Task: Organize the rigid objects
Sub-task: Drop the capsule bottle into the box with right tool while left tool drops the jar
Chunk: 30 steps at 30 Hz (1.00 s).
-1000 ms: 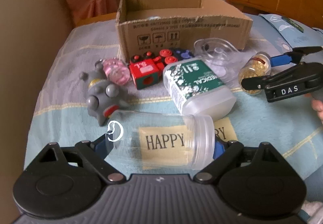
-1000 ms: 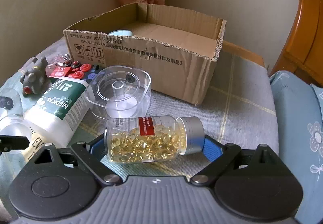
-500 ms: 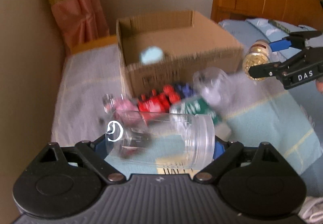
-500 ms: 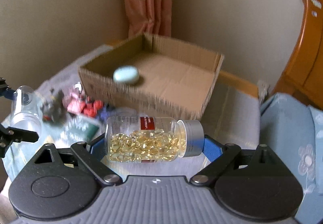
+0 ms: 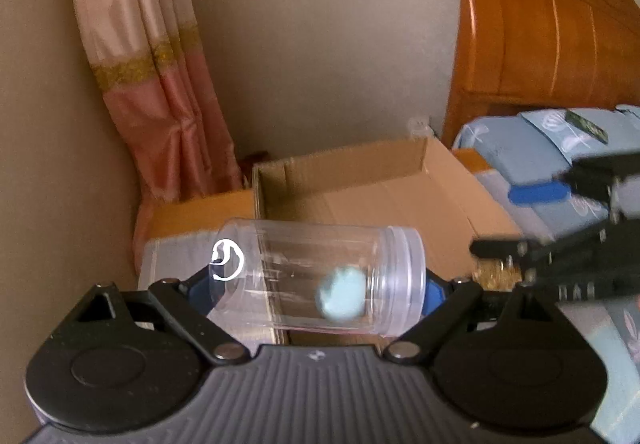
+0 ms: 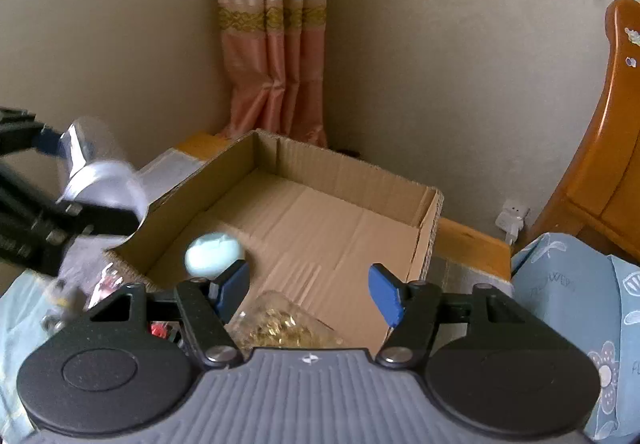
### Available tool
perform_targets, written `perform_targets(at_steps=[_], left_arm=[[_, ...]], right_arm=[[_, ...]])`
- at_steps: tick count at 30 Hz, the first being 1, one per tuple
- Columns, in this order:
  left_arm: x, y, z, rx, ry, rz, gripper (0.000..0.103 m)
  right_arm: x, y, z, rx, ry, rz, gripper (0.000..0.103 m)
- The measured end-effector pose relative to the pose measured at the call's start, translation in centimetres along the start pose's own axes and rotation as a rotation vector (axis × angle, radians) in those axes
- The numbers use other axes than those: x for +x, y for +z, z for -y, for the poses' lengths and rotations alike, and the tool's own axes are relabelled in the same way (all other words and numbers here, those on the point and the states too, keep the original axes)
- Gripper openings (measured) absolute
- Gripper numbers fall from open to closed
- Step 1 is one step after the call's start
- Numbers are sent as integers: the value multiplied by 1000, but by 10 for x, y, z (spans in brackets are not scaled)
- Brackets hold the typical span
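Left gripper (image 5: 316,280) clamped on one clear jar (image 5: 316,280), long axis crosswise between the fingers, lid to the right, held above the near wall of one cardboard box (image 5: 400,200) lying just ahead. Right gripper (image 6: 310,290) spread wide, gripping nothing; one capsule bottle (image 6: 280,324) below it, over the box floor. One pale blue egg-shaped thing (image 6: 214,254) inside.

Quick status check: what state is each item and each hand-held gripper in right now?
Left hand-held gripper: shut on clear jar.
Clear jar: held sideways, empty, above the box.
Right hand-held gripper: open, holding nothing.
Capsule bottle: released, blurred, at the box's near edge.
Cardboard box: open-topped.
Pale blue object: lying inside the box.
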<state>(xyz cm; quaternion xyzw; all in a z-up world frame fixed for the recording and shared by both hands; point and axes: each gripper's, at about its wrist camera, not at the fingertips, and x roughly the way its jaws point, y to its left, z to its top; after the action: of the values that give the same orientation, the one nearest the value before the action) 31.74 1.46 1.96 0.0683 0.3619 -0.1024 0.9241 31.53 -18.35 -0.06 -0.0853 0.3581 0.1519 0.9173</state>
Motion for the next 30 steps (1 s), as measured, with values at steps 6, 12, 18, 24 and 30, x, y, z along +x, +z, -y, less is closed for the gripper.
perform_targets(at_steps=[6, 12, 18, 24, 30], left_arm=[[22, 18, -3, -7, -9, -10, 92], [52, 31, 6, -4, -13, -41, 93], [68, 31, 11, -37, -25, -61, 95], [43, 15, 15, -9, -19, -48, 95], [11, -15, 10, -24, -2, -51, 99]], right_arm=[[-8, -3, 7, 9, -18, 38, 103], [-26, -19, 1, -1, 10, 26, 103], [-41, -46, -17, -28, 26, 3, 103], [-45, -66, -35, 7, 0, -9, 103], [-31, -79, -41, 103, 1, -38, 103]])
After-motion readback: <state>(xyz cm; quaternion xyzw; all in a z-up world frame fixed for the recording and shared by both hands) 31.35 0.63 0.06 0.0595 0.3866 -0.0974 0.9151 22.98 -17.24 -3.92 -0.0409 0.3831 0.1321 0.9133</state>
